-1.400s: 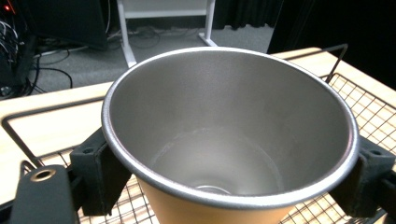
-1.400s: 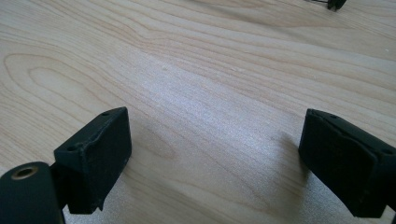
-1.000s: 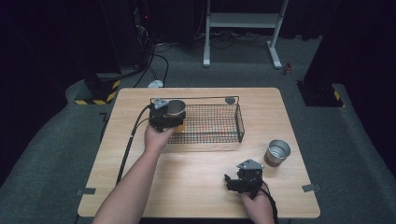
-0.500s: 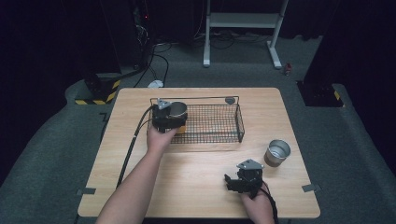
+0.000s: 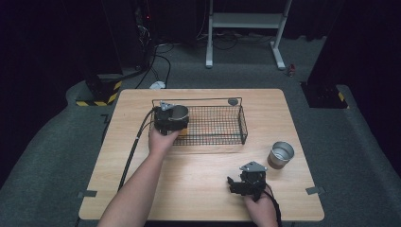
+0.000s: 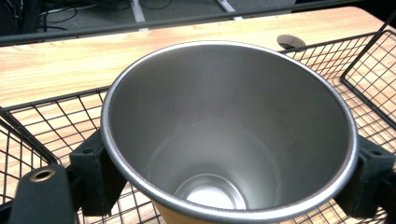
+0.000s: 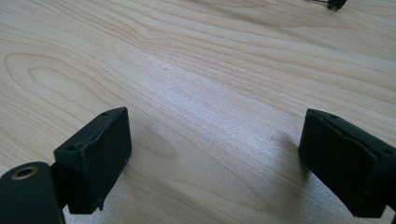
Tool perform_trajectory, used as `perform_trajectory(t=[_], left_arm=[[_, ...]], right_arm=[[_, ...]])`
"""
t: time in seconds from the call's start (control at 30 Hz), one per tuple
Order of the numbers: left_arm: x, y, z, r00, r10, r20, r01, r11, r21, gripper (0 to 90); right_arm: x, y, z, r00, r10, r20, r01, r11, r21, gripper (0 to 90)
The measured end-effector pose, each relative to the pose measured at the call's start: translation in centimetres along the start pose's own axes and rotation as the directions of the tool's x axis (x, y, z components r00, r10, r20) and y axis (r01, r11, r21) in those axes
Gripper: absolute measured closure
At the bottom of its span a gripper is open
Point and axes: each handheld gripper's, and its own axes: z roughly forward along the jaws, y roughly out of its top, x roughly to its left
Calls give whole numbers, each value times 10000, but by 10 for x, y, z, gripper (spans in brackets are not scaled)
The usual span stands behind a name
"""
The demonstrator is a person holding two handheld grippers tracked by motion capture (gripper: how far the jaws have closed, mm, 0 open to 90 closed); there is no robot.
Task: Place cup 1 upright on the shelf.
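The steel cup sits clamped upright between the jaws of the left tongs, held over the left end of the wire basket, apparently so it can be lowered inside mouth-up. A second steel cup stands on the table to the right of the basket, likely awaiting its turn. The right tongs rest low over bare wood near the front edge, jaws wide apart and holding nothing. Compared with a second ago, little differs: the held cup has barely shifted.
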Motion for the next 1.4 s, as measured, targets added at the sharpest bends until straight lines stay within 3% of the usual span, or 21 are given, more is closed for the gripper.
perform_trajectory(t=[0.57,1.4], left_arm=[[-1,-2,4,9997,98,-242,-91,9996,277,142],[-1,-6,5,9990,429,-155,-421,9980,466,141]], right_arm=[[0,0,0,10000,-3,1,3,10000,-3,95],[0,0,0,10000,-3,0,3,10000,-2,95]])
